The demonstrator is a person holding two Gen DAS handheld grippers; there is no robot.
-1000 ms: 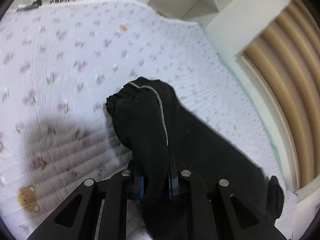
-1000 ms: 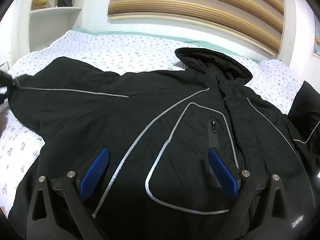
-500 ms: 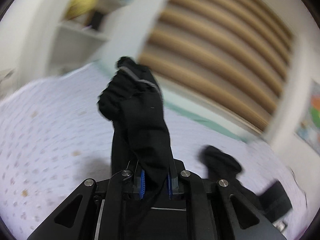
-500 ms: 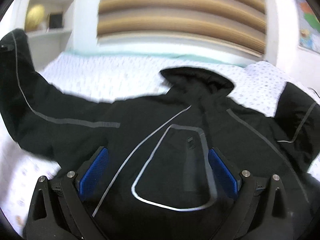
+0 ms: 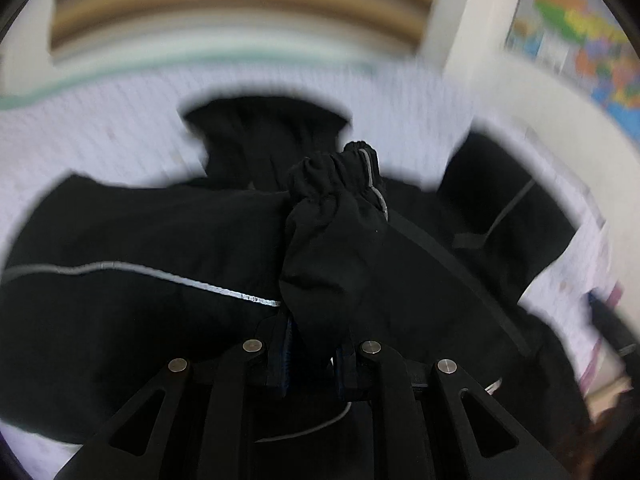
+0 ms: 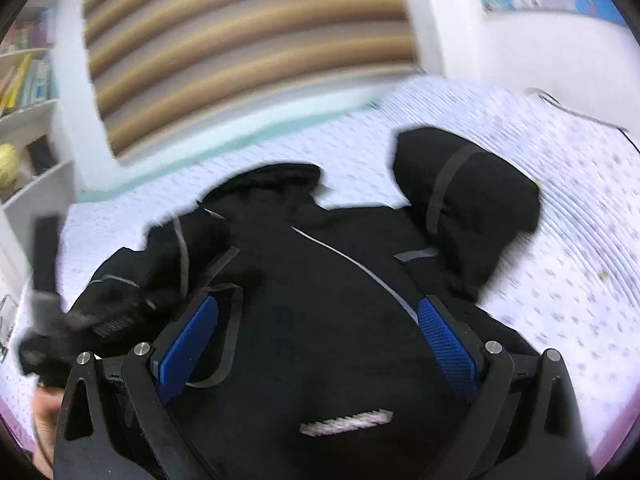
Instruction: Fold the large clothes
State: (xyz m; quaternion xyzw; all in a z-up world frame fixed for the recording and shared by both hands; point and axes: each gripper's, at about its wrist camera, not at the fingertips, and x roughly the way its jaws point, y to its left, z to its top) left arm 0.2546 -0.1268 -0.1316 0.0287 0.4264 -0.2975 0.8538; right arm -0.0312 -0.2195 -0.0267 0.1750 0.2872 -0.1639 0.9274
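Bed (image 6: 560, 240), white quilt with small purple sprigs: largest item I logged, its open cloth showing on the right side and beyond the hood. Striped headboard panel (image 6: 248, 40) stood behind it; shelves with books (image 6: 24, 76) at far left.

Black jacket (image 6: 328, 292): lay spread front-up across the bed, hood (image 6: 280, 184) toward the headboard, grey piping over the chest. A pale label (image 6: 346, 422) near the hem was too blurred for me to read. Far sleeve (image 6: 472, 200) lay doubled over at the right.

Sleeve cuff (image 5: 340, 232): gathered, lifted over the jacket body, gripped by my left gripper (image 5: 312, 354), which was clamped on it.

Right gripper (image 6: 316, 344): blue pads (image 6: 448, 344) spread wide above the chest, grasping nothing
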